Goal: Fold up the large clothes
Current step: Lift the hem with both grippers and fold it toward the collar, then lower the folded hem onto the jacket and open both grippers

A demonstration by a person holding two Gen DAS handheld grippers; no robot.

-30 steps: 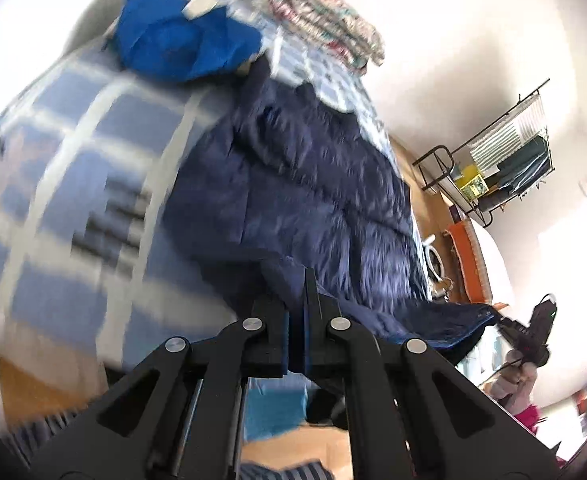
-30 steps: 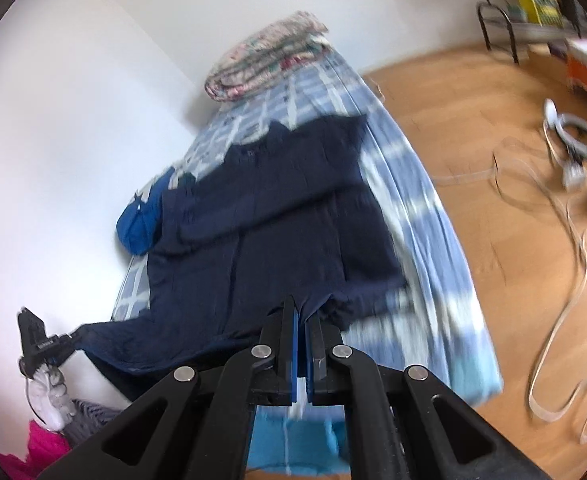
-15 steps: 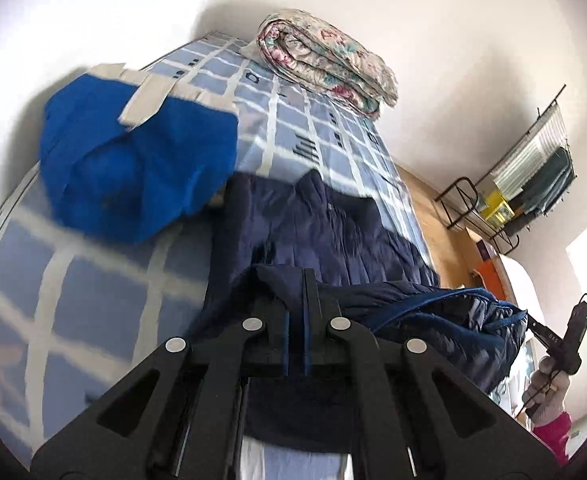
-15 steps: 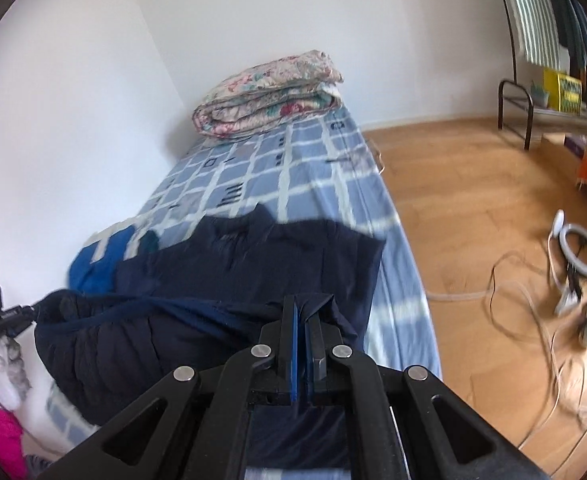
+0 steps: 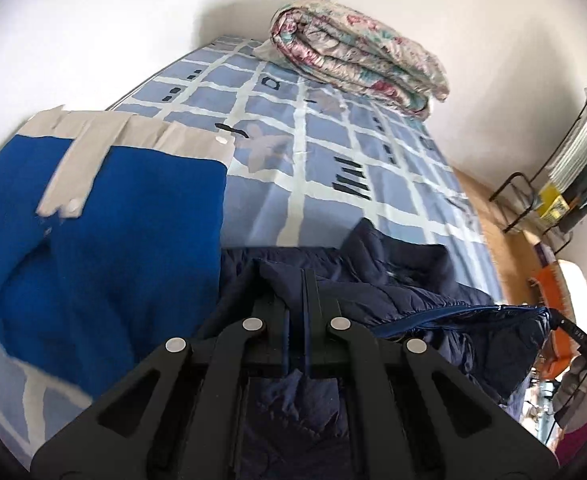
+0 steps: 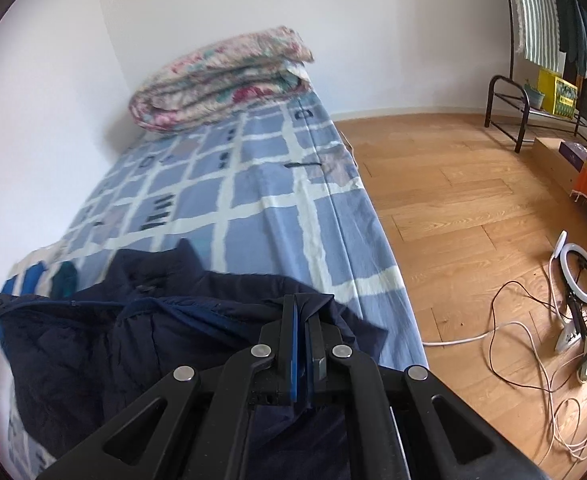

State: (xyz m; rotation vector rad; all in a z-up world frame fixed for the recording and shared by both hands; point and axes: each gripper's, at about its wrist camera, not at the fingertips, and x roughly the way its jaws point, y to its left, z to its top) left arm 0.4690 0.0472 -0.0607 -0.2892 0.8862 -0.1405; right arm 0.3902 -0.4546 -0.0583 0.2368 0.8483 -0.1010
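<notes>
On the bed (image 5: pixel 321 176), the left gripper (image 5: pixel 297 304) is clamped tight on one edge of the navy jacket (image 5: pixel 433 320), whose bulk hangs between and below both tools, and the right gripper (image 6: pixel 301 320) pinches its other edge.

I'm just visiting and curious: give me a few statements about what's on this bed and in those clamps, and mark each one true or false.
1. Both sets of jaws are shut on the navy padded jacket. True.
2. The folded floral quilt lies on the floor. False: it sits at the far end of the bed.
3. A bright blue garment lies beside the jacket. True.
4. The bedsheet is plain white. False: it is blue with a white grid.
5. A ring light lies on the wooden floor. True.
</notes>
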